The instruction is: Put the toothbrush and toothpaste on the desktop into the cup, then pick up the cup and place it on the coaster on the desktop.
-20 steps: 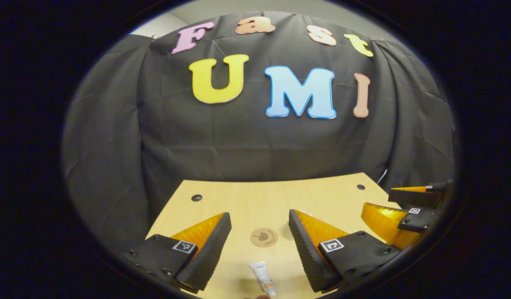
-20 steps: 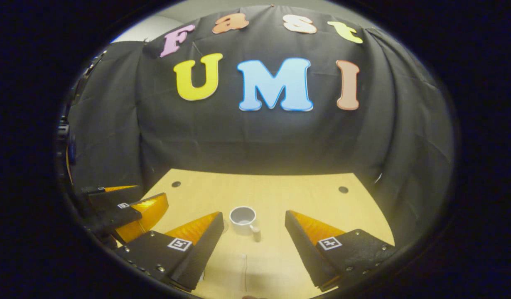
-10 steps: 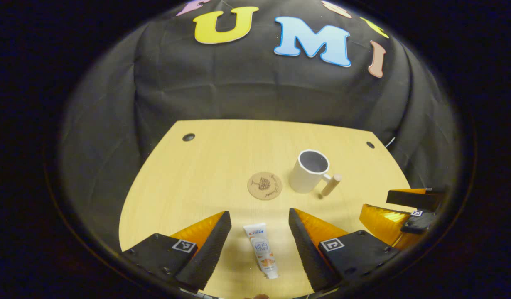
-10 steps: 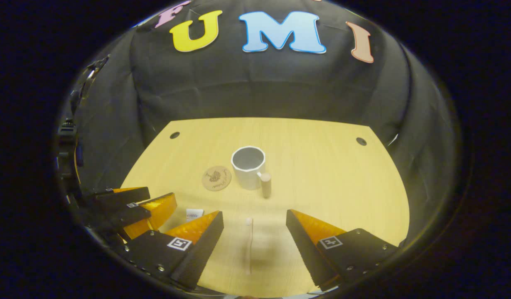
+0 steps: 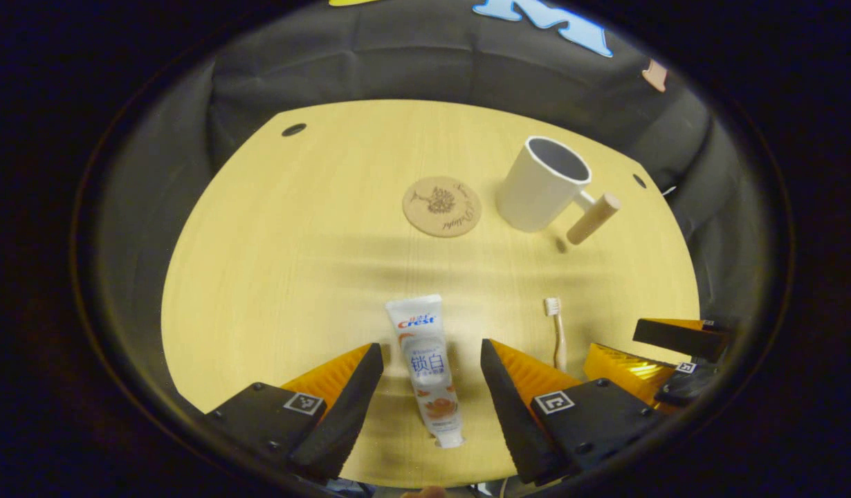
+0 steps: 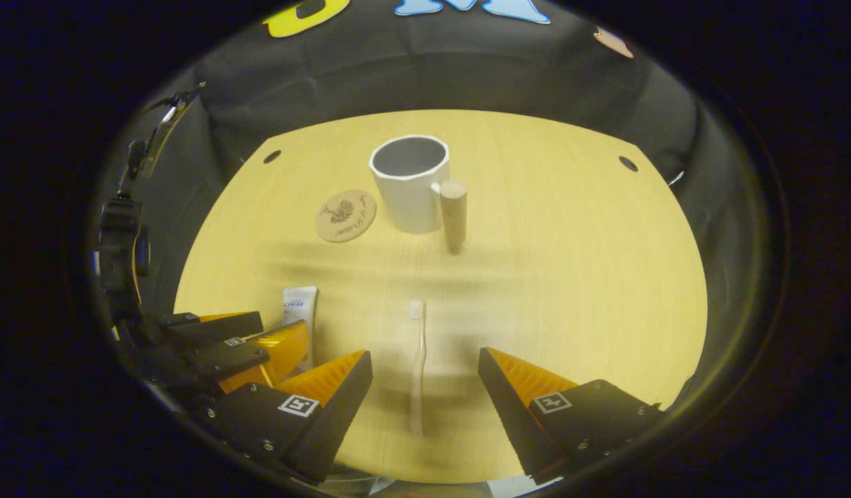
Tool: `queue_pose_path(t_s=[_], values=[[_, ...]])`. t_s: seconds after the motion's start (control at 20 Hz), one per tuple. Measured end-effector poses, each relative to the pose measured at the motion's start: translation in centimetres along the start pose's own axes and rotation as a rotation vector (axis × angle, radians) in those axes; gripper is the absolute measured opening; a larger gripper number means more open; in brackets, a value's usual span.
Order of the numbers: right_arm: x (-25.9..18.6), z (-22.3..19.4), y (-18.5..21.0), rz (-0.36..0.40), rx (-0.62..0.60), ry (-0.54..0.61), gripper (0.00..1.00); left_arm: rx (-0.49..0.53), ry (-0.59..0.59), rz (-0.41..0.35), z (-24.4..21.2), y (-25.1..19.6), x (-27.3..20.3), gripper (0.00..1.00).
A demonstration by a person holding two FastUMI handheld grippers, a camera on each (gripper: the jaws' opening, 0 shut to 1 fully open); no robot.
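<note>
I see the wooden desktop (image 5: 273, 235) ahead, bare toward its curved far edge; my left gripper (image 5: 431, 360) gapes over the toothpaste (image 5: 425, 366), my right gripper (image 6: 425, 366) gapes over the toothbrush (image 6: 417, 366).

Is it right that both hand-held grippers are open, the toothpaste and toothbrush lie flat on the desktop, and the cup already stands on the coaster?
Not quite. The cup stands on the desktop beside the coaster, not on it, as the right gripper view shows. The rest holds: toothpaste and toothbrush lie flat, and both hand-held grippers are open.
</note>
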State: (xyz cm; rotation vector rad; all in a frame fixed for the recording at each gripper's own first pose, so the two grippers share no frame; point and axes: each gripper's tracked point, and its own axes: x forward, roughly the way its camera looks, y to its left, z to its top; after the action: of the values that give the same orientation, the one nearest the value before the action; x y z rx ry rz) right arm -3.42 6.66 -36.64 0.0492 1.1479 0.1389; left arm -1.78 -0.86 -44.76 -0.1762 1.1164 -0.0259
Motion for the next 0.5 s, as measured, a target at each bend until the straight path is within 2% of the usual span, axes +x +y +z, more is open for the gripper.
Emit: queue_pose_path(t_s=[0.35, 0.45, 0.5], values=[[3.7, -2.3, -0.1, -0.024, -0.042, 0.124, 0.96, -0.025, 0.117, 0.067, -2.5, 1.6, 2.9, 0.95], [4.4, -2.7, -0.2, -0.032, -0.052, 0.145, 0.96, 0.003, 0.111, 0.094, -2.3, 2.0, 3.1, 0.85], [4.6, -2.9, -0.2, -0.038, -0.056, 0.154, 0.96, 0.011, 0.11, 0.094, -2.0, 1.9, 3.0, 0.91]])
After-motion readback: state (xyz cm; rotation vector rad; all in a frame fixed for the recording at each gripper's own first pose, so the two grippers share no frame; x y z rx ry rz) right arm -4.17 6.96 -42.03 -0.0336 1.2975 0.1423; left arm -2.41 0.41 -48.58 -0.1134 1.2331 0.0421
